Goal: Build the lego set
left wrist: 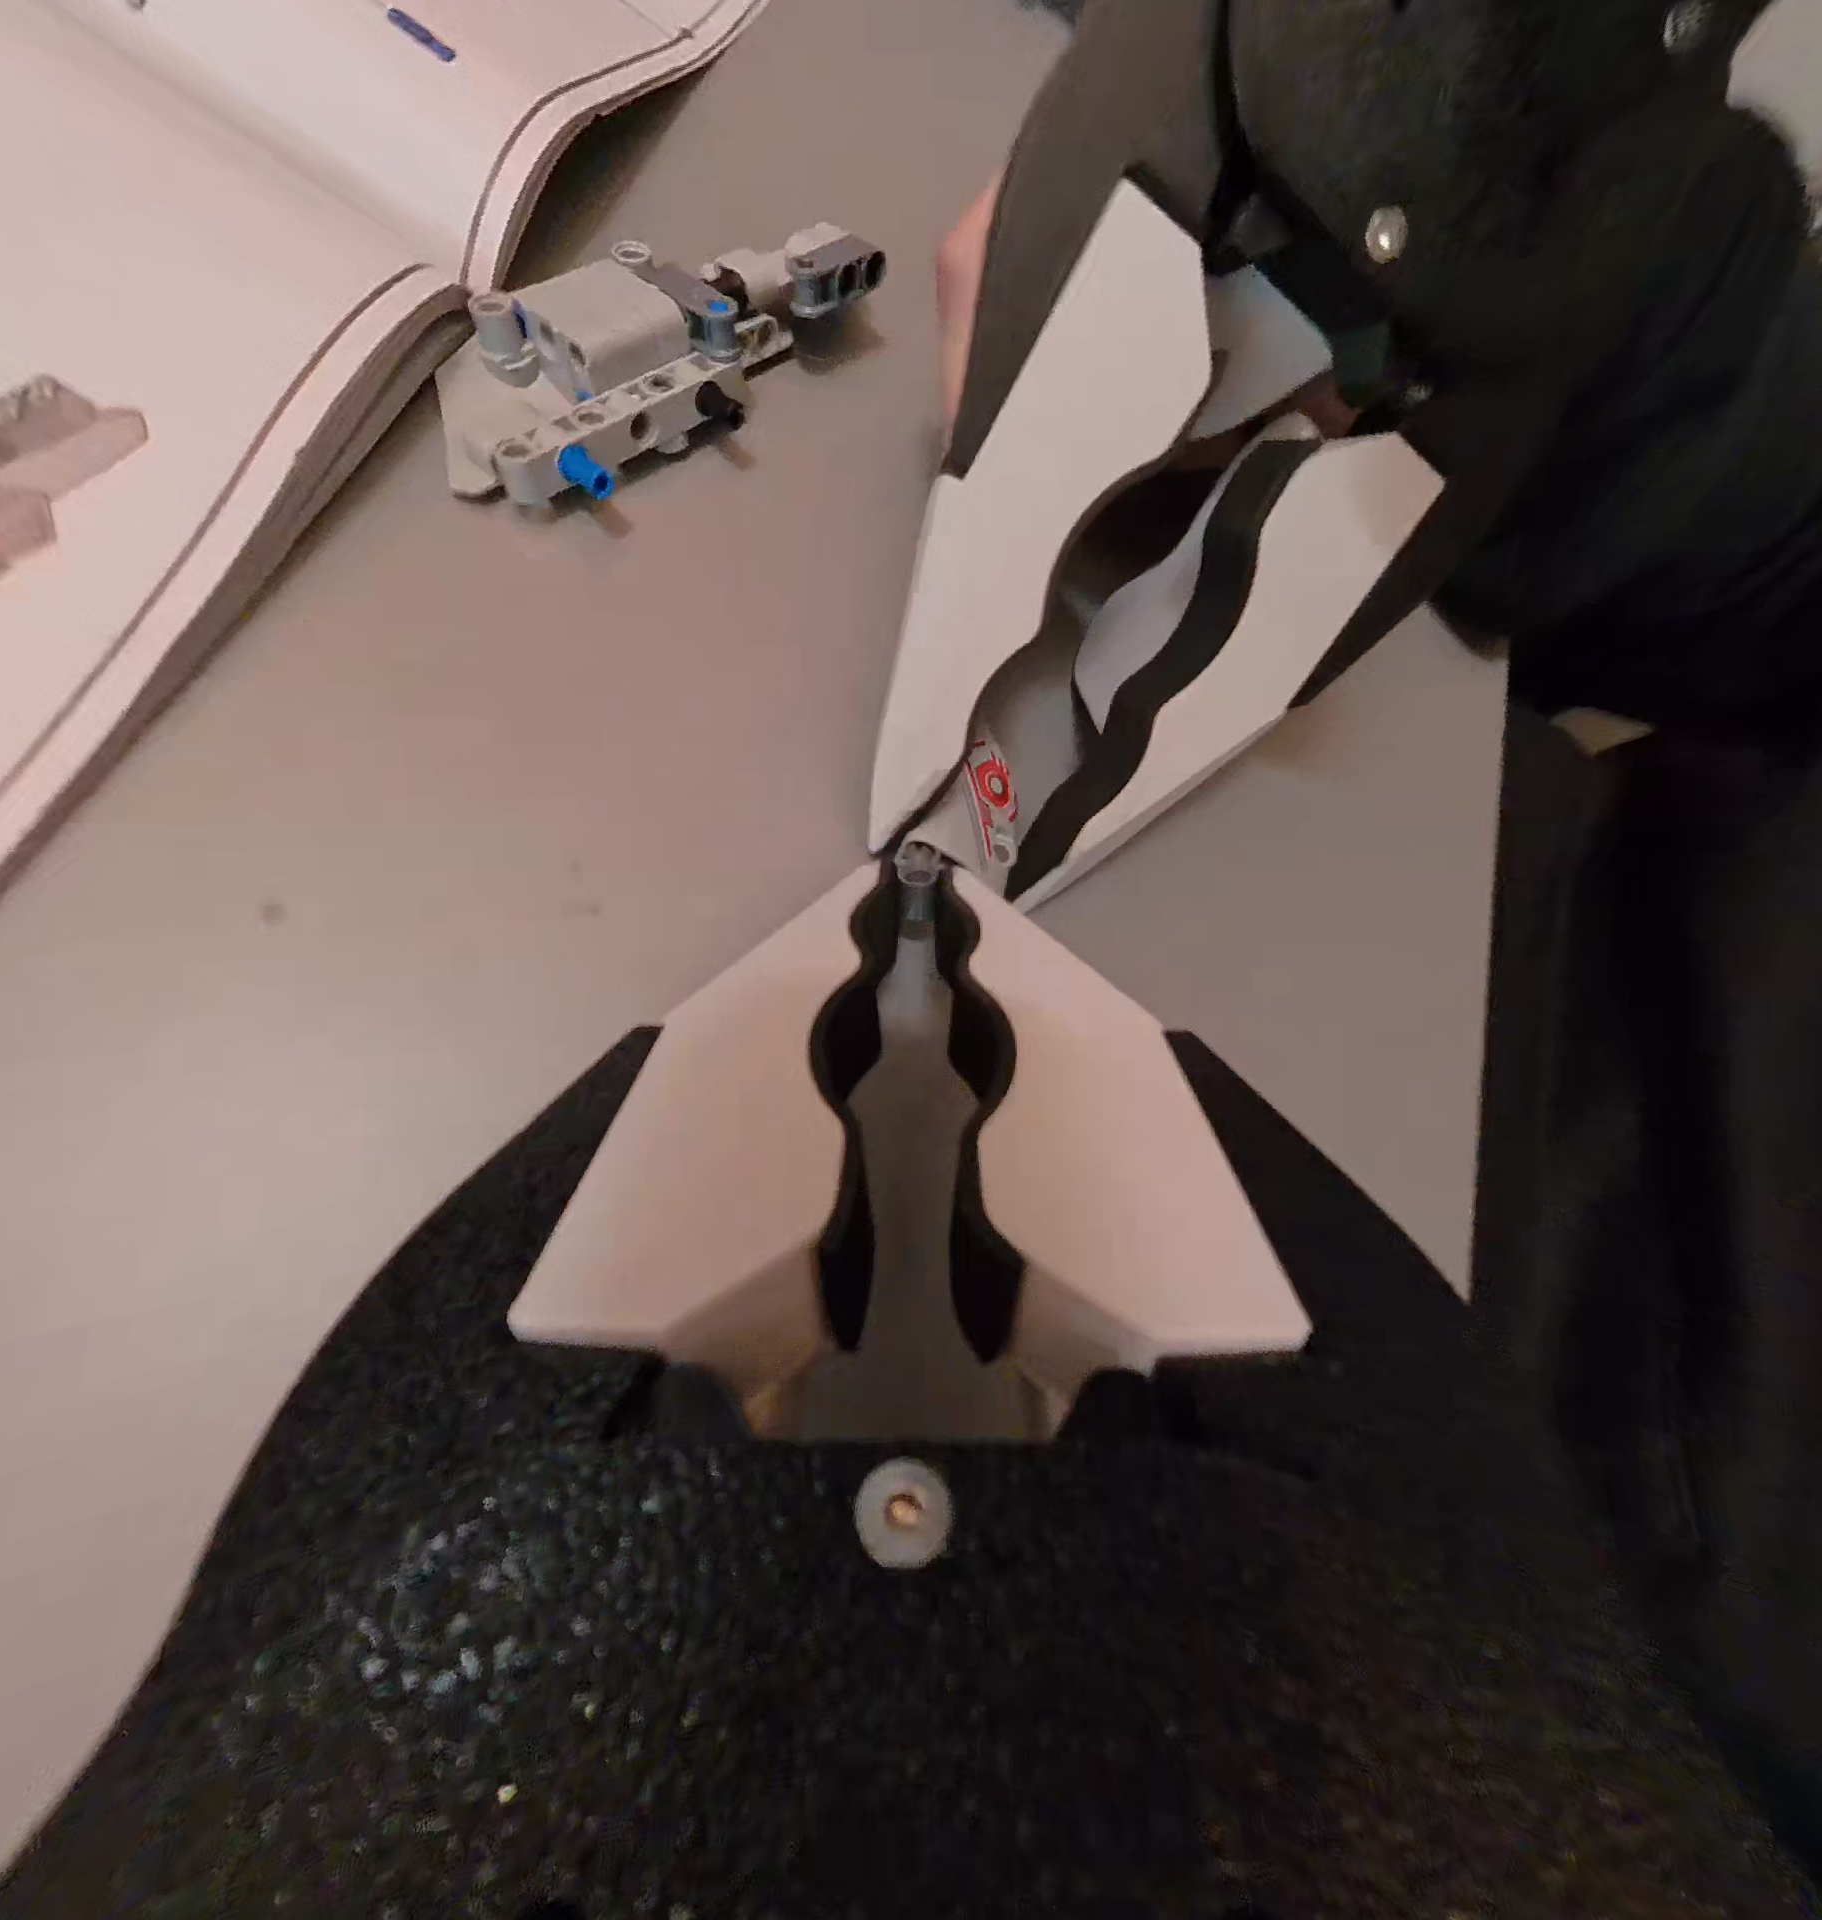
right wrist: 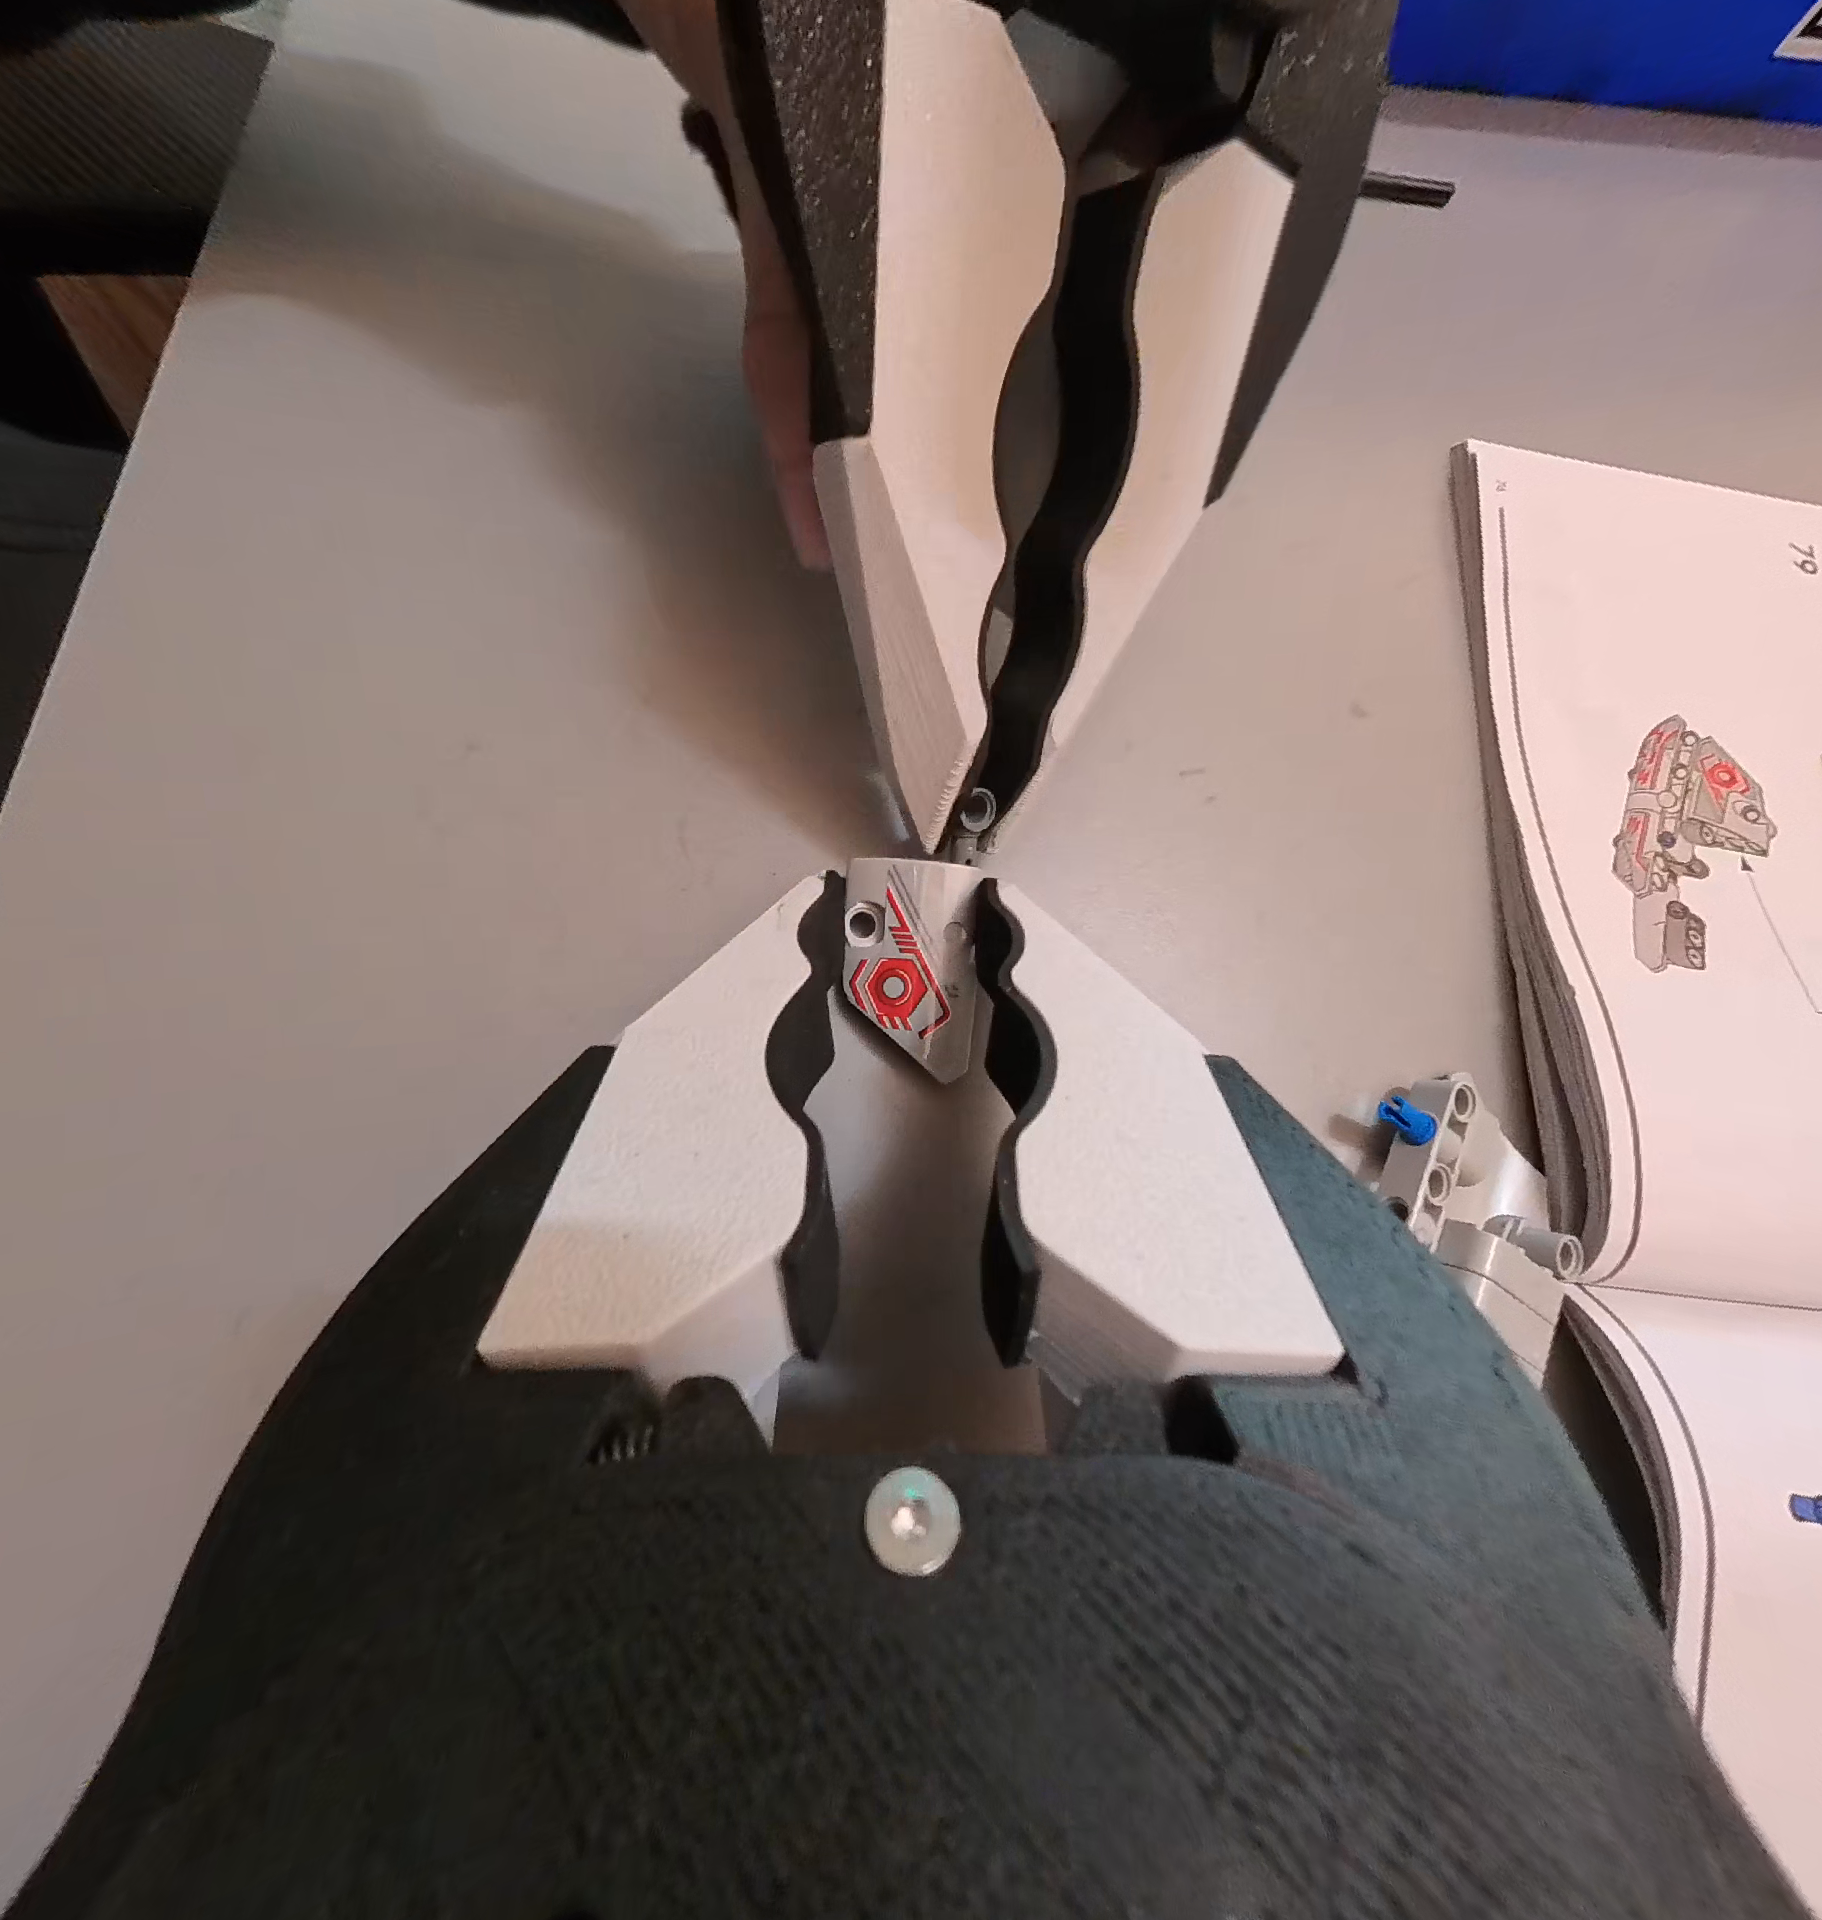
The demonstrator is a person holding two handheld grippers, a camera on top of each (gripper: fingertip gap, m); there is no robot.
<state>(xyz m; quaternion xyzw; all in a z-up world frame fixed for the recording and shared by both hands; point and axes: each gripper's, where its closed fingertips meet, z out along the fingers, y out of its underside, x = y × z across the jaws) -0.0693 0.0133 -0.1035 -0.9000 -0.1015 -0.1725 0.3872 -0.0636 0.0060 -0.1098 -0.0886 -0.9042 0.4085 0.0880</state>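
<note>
The left gripper (left wrist: 915, 883) is closed on one small grey plastic connector pin (left wrist: 917, 902) at its fingertips. Tip to tip with it, the right gripper (right wrist: 912, 940) is closed on one light grey angled lego panel with red printed lines (right wrist: 912, 961); pin and panel touch between the two grippers. Far left of the left gripper lies one open white instruction booklet (left wrist: 159, 260), and beside it one half-built grey lego assembly with blue pins (left wrist: 616, 374) on the grey table (left wrist: 471, 779).

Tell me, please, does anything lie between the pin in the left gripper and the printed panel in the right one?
Nothing visible does: the grey pin in the left gripper meets the top edge of the printed panel held by the right gripper.
</note>
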